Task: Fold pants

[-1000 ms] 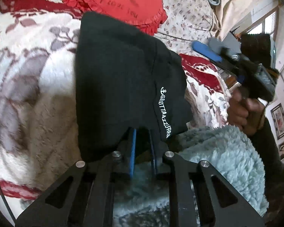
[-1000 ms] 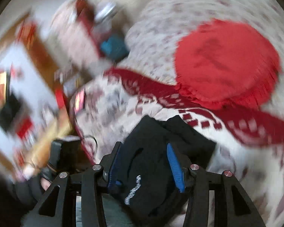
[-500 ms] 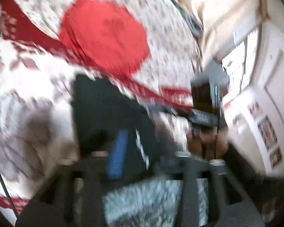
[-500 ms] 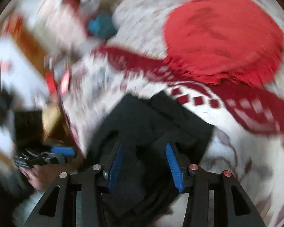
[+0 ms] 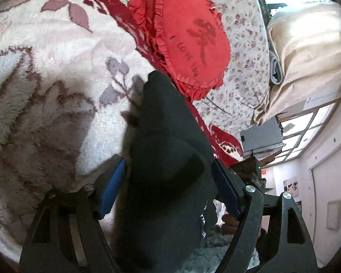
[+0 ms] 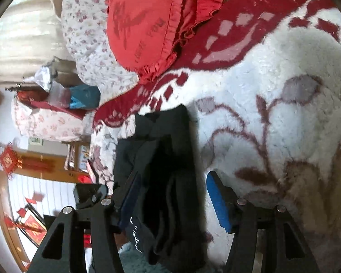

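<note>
The folded black pants (image 5: 161, 118) lie as a thick bundle on the fleece blanket, white lettering near their close end. My left gripper (image 5: 168, 163) straddles the bundle with its jaws opening; the blue pads (image 5: 112, 188) stand at either side of the cloth without squeezing it. In the right wrist view the pants (image 6: 163, 132) sit between the jaws of my right gripper (image 6: 173, 176), which are opening too. Its left pad lies against the cloth, and its right pad (image 6: 217, 202) stands off it over white fleece. Behind the bundle, the hand (image 5: 229, 220) holding the right gripper shows.
A round red frilled cushion (image 5: 188, 36) lies just beyond the pants on a floral pillow (image 5: 245, 45). The white fleece blanket (image 6: 284, 68) with red and mauve leaves spreads around them. A pale blue fluffy throw (image 5: 216, 245) covers the near edge. Cluttered furniture stands off the bed (image 6: 56, 104).
My left gripper was shut on the pants' near edge; its jaws now stand wide around the bundle. The right jaws widened and came down closer to the bed. Both views rolled.
</note>
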A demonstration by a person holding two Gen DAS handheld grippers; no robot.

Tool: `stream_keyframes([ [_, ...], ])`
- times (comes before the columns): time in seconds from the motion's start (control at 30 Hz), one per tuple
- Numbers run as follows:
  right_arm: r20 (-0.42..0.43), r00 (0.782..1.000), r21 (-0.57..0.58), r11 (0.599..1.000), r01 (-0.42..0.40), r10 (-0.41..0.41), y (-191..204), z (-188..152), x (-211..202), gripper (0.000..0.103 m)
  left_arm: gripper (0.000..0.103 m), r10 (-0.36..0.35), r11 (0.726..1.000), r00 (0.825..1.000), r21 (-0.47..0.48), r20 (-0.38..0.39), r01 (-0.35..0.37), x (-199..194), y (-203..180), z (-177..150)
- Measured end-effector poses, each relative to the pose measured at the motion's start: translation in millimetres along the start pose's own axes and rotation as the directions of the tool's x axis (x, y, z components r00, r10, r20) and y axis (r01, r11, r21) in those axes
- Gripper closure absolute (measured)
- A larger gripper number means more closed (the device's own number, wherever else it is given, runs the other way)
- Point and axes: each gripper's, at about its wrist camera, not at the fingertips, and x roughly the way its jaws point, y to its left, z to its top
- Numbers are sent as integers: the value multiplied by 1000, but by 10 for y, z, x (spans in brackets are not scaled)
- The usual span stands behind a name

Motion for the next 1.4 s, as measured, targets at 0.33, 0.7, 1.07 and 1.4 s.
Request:
stream_keyframes([
  [0.33,-88,996,-120,992,-31,21,125,32,207,31,25,21,1000,1000,18,6,-22,79,-30,-2],
  [0.7,-6,992,-350,930,113,-123,463,41,-2,86,75,165,969,986,189,-7,-160,267,-463,116],
  [1.07,39,986,-183,968,168,-164,-44,753,-257,82,68,252,944,964,238,-79,-227,1188,-662,678],
  [1.4,270,926,-220,919,328,-265,235,401,-675,75,55,376,873,927,334,4,-355,1008,-839,597],
])
